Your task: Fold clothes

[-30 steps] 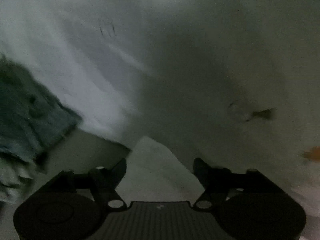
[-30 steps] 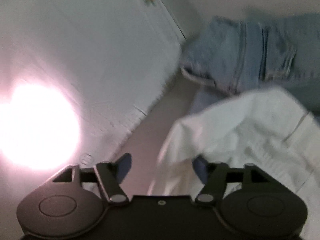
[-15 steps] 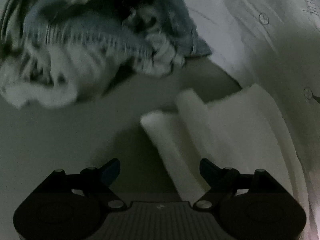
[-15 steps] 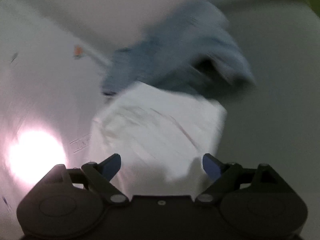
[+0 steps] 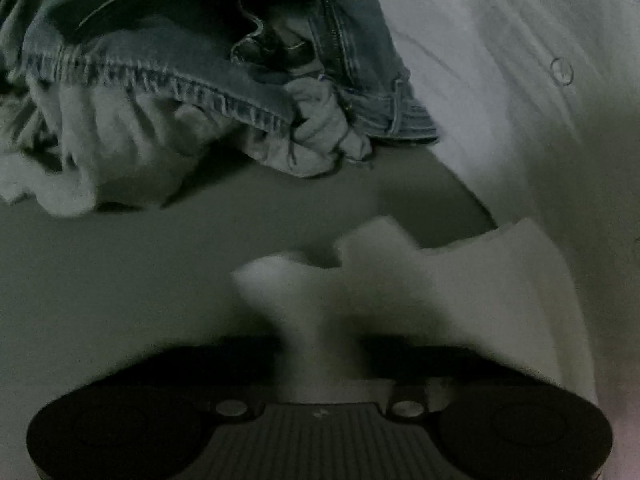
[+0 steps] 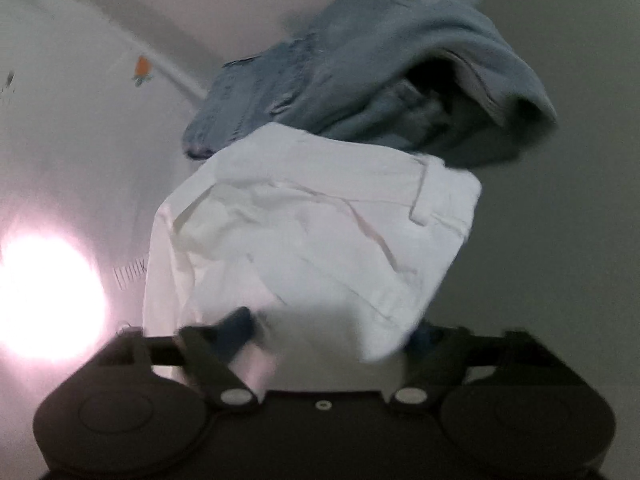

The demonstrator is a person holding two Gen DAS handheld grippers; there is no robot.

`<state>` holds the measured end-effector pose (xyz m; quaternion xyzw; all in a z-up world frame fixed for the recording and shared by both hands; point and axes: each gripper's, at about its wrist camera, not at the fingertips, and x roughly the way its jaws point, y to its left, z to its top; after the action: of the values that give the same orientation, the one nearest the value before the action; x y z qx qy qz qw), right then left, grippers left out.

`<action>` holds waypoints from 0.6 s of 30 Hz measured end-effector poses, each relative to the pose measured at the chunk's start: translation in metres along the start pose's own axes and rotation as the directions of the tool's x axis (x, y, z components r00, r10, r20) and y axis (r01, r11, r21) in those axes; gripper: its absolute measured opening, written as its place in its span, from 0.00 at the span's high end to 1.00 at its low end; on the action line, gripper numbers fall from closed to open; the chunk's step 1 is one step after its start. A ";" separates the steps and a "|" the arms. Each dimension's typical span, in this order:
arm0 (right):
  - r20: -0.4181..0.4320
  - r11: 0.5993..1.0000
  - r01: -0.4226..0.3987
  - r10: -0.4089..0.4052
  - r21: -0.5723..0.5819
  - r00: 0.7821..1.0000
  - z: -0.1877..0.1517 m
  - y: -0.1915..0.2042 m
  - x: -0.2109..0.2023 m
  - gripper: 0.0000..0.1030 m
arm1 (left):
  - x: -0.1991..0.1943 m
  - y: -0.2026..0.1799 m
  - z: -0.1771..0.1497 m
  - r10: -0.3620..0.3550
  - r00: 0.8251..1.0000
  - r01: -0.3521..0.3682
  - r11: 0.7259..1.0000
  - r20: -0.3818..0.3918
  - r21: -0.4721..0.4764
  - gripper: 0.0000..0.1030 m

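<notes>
While its two fingers sit pressed together, the left gripper pinches a bunched edge of the white cotton garment, which rises from between the jaws and spreads ahead and to the right of it over the plain grey tabletop. Farther ahead of that gripper lies a crumpled heap of blue denim jeans, with pale lining showing under the hem. To the far right of it spreads a white sheet with a small round button.

In the right wrist view, the right gripper has its jaws closing around the near edge of the same white garment; cloth lies between the blurred fingers, but whether the pads already press on it cannot be told. Beyond the garment sits the light blue denim pile, and a bright glare lies left of the gripper.
</notes>
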<state>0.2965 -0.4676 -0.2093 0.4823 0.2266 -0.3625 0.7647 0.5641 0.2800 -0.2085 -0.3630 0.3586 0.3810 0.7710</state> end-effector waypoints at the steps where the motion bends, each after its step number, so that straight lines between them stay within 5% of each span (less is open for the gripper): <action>1: 0.005 0.999 0.007 -0.007 -0.034 1.000 0.002 0.003 -0.005 0.58 | -0.002 0.005 0.003 -0.018 1.000 0.018 1.000 -0.005 -0.016 0.97; 3: 0.010 0.998 -0.038 0.039 -0.044 0.999 0.013 -0.001 -0.019 0.74 | -0.010 0.016 0.009 -0.071 0.997 0.070 0.997 -0.011 -0.044 0.97; 10: 0.017 0.983 -0.162 0.164 -0.087 0.986 0.049 -0.031 -0.076 0.78 | -0.093 0.069 0.016 -0.191 0.979 0.189 0.981 0.067 0.031 0.97; 15: -0.020 0.991 -0.115 0.114 -0.064 0.993 0.059 -0.087 -0.095 0.78 | -0.141 0.172 -0.012 -0.119 0.992 0.119 0.993 0.045 0.008 0.96; 18: -0.091 0.991 -0.048 0.037 -0.123 0.995 0.050 -0.100 -0.080 0.72 | -0.139 0.209 -0.040 -0.013 1.000 0.013 0.990 -0.005 0.143 0.83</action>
<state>0.1684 -0.5133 -0.1887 0.4536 0.2723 -0.3092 0.7902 0.3130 0.2942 -0.1728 -0.3098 0.3840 0.3486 0.7969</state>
